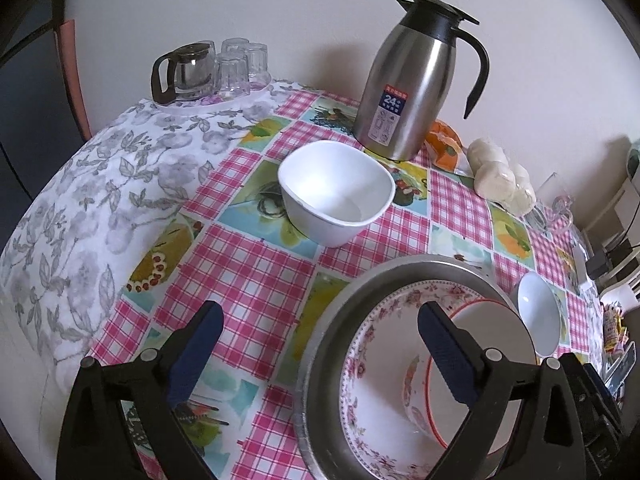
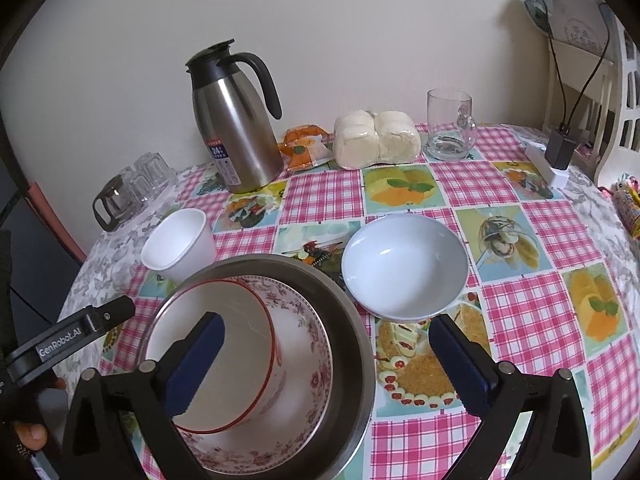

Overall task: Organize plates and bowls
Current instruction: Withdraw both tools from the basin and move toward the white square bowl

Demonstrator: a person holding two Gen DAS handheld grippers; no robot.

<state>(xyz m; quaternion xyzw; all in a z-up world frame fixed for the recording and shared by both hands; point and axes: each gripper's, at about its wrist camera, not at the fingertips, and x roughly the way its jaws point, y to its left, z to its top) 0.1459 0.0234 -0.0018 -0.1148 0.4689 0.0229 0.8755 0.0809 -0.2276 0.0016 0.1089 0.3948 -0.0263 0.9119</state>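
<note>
A steel basin (image 1: 320, 340) (image 2: 352, 320) sits on the table and holds a pink-flowered bowl (image 1: 360, 360) (image 2: 308, 344) with a red-rimmed white bowl (image 1: 492, 328) (image 2: 240, 320) nested in it. A squarish white bowl (image 1: 336, 192) (image 2: 176, 244) stands left of the basin. A round white bowl (image 1: 538, 312) (image 2: 404, 268) stands right of it. My left gripper (image 1: 320, 344) is open and empty above the basin's left rim. My right gripper (image 2: 328, 356) is open and empty above the basin's right rim. The left gripper's finger also shows in the right wrist view (image 2: 80, 328).
A steel thermos jug (image 1: 412, 80) (image 2: 236, 120) stands at the back. Wrapped buns (image 1: 500, 180) (image 2: 376, 140), an orange packet (image 2: 304, 148), a glass mug (image 2: 448, 124), a glass teapot (image 1: 180, 72) with tumblers (image 1: 240, 64) and a charger (image 2: 560, 152) sit around the checked tablecloth (image 1: 248, 272).
</note>
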